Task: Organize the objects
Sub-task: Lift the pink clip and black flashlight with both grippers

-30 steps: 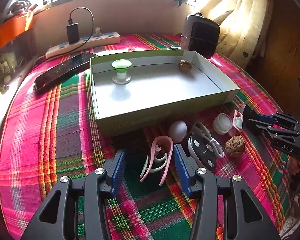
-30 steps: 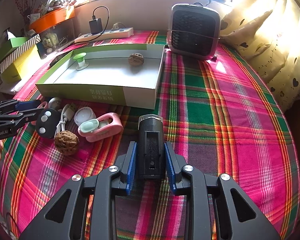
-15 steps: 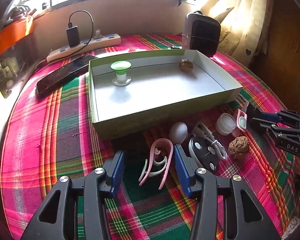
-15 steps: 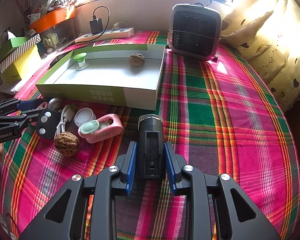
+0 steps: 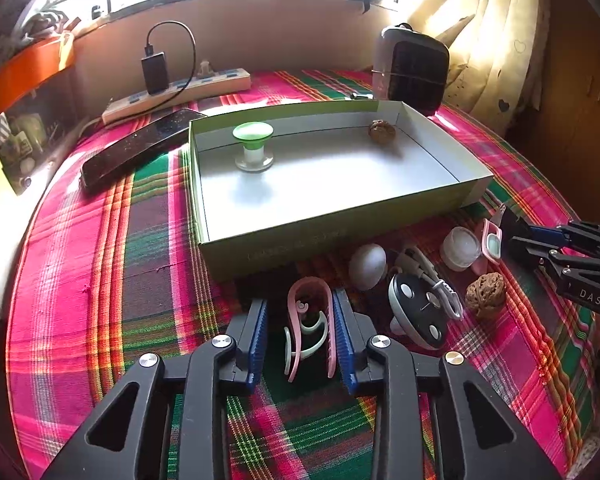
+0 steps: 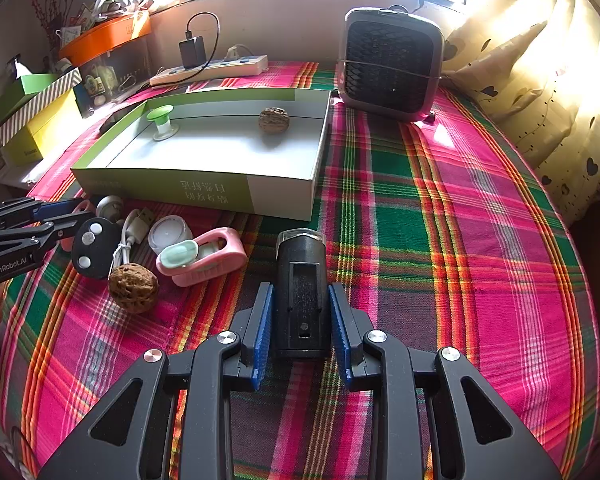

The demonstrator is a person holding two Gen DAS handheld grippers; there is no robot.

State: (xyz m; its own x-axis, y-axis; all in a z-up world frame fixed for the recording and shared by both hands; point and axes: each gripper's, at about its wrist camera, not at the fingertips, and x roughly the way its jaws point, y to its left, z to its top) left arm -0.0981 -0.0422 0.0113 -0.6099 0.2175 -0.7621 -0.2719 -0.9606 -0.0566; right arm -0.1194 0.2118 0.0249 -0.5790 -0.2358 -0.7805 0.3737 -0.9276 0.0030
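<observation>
The left hand-held gripper (image 5: 300, 338) has just been closing: its blue pads, wide apart a second ago, now stand narrow on either side of the pink hair clip (image 5: 310, 326) and press its sides. The clip lies on the plaid-covered counter (image 5: 112, 280) just in front of the green box (image 5: 340, 232). Its long axis runs along the fingers, the rounded end pointing toward the box. The right hand-held gripper (image 6: 302, 330) is unchanged, clamped on a black flashlight (image 6: 302, 280) lying on the cloth, lens toward the box. Between them lie a walnut (image 6: 133, 287), a black remote (image 6: 94, 248), and a pink case (image 6: 204, 256).
</observation>
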